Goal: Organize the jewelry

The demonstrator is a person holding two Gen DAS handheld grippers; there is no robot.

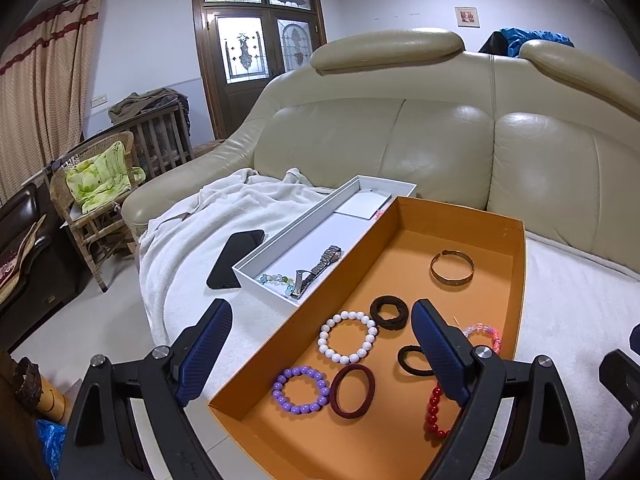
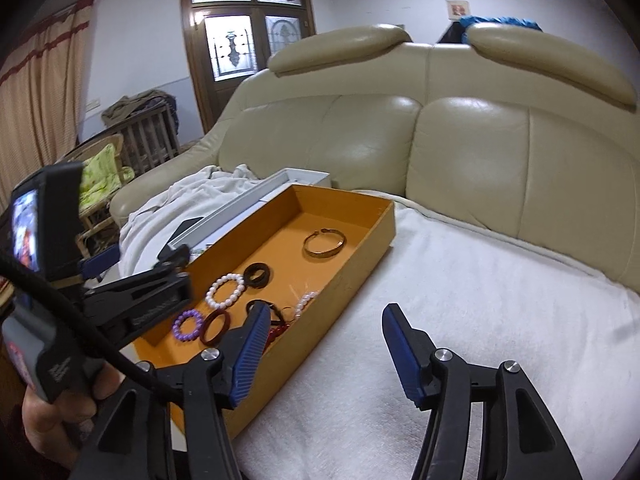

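A: Where's the orange tray?
B: On the white-covered sofa, long axis running toward the backrest, bracelets inside.
A: Grippers?
B: Left gripper and right gripper both spread wide, empty. No readable writing

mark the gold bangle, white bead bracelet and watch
gold bangle (image 1: 452,270), left wrist view, near band.
white bead bracelet (image 1: 348,337), left wrist view, bottom beads.
watch (image 1: 320,268), left wrist view, metal strap.

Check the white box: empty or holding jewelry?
Holding jewelry: the white box contains a metal watch and a pale bead bracelet.
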